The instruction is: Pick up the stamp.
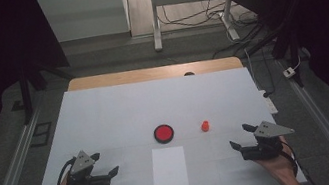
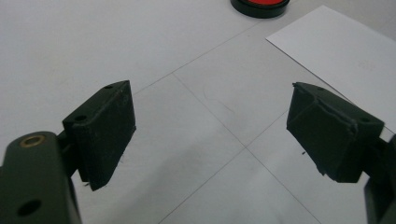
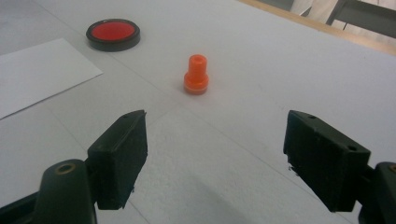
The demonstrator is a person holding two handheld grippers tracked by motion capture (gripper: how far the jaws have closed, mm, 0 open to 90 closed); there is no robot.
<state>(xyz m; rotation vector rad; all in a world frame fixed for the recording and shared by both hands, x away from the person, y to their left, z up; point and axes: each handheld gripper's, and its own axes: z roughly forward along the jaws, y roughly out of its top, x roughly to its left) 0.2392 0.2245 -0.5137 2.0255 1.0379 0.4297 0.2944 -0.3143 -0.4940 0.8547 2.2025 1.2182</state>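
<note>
The small orange stamp [image 3: 196,74] stands upright right of the tabletop's centre, beside the red ink pad [image 1: 164,133], ahead of the right gripper [image 1: 242,136], which rests nearer to it than the left gripper [image 1: 105,164], both wide open and empty.

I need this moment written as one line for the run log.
left hand-held gripper: open, empty | right hand-held gripper: open, empty | orange stamp: upright, untouched | red ink pad: open | paper: flat
</note>
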